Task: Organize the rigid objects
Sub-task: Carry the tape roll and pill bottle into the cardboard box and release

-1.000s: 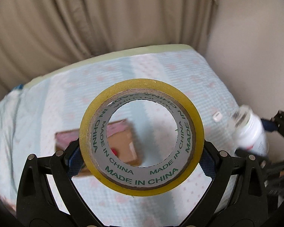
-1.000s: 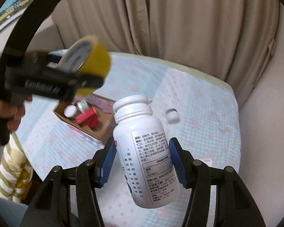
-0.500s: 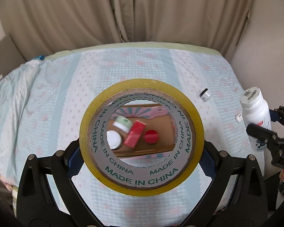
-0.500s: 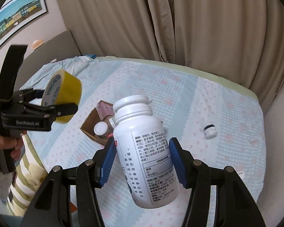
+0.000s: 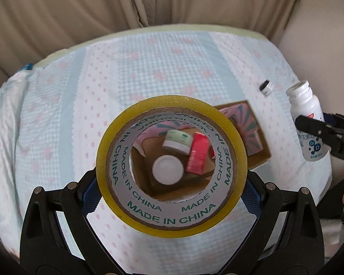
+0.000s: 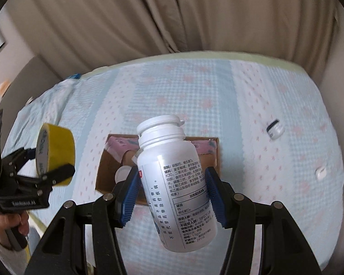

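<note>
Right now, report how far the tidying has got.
Done: the cardboard box already holds a green-lidded jar, a white-capped jar and a red carton.
In hand: the left tool grips the yellow tape roll; the right tool grips the white pill bottle.
Left: a small black-and-white cap and a white piece on the bedspread.

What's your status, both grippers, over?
Left gripper shut on tape roll, above cardboard box. Right gripper shut on white bottle. Box partly full; nothing blocking.

"MADE IN CHINA" runs in green around the grey inner core of the yellow tape roll [image 5: 170, 167]. The white plastic pill bottle [image 6: 176, 183] carries dense Chinese print, with "K30" and "150" legible.
</note>
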Available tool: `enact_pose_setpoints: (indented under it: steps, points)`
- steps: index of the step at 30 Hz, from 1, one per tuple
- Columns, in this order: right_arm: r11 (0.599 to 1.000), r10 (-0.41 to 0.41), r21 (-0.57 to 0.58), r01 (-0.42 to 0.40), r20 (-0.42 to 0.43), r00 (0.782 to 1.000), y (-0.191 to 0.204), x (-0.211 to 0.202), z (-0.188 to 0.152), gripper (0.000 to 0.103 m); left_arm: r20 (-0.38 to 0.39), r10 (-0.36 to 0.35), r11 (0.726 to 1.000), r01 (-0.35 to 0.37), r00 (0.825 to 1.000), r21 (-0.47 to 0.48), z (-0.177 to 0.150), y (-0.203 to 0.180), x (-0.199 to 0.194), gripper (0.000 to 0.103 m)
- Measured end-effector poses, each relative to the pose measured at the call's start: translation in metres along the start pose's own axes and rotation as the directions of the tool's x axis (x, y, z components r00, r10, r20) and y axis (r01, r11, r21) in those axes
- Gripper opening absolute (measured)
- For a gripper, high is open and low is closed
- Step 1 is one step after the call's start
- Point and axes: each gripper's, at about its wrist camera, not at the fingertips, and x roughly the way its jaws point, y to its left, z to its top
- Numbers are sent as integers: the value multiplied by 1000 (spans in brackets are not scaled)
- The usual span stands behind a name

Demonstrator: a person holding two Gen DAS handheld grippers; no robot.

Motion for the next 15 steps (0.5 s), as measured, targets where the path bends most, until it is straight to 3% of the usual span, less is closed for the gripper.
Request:
enact_pose_setpoints:
  steps: [7, 15]
  points:
    - [987, -72, 139, 80, -60, 996, -1, 51, 6, 53, -94, -34, 999, 36, 995, 17, 12, 18, 65, 97]
    - [971, -112, 191, 142, -158, 981, -19, 120, 2, 53, -212, -45, 998, 52, 976, 28, 8, 23, 141, 97]
